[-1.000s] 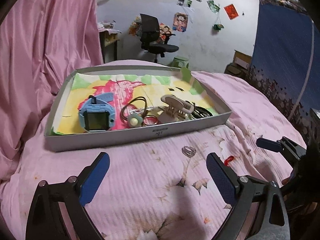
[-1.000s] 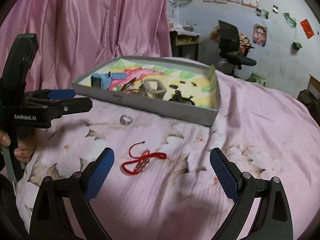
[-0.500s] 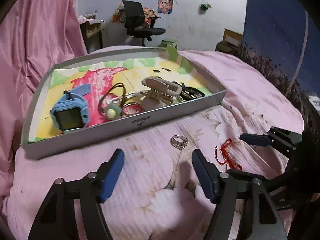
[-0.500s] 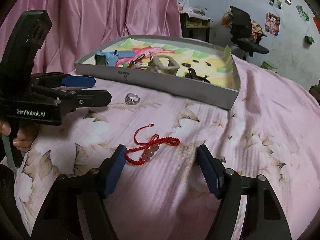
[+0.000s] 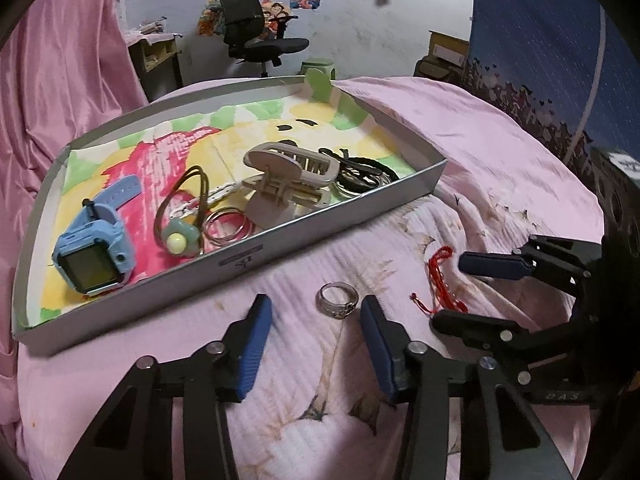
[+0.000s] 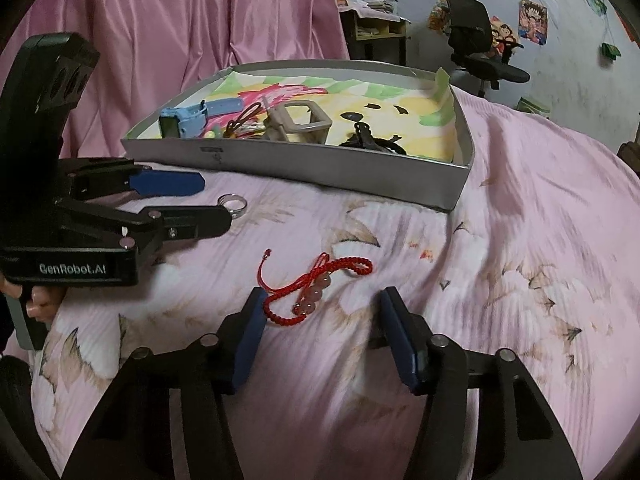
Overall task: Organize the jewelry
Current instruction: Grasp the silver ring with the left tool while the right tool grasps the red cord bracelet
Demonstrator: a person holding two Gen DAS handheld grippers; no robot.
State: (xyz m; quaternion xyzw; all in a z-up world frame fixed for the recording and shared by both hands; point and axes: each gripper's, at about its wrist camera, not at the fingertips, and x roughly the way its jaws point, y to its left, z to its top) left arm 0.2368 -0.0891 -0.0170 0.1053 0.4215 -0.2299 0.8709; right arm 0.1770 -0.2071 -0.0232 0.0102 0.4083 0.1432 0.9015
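Note:
A silver ring lies on the pink bedspread between the fingertips of my left gripper, nearer the right pad. The jaws are closing and neither pad presses on it. In the right wrist view the same ring sits at the tips of the left gripper. A red cord bracelet with pink beads lies between the pads of my right gripper. Those jaws are closing too, and the cord's end is beside the left pad. The grey tray stands just beyond.
The tray holds a blue watch, a beige hair claw, a hair tie with a green flower, thin bangles and black bands. A pink curtain hangs on the left. An office chair stands behind the bed.
Both grippers came down toward the bedspread and their jaws narrowed. The left one closed in around the ring, the right one around the red bracelet.

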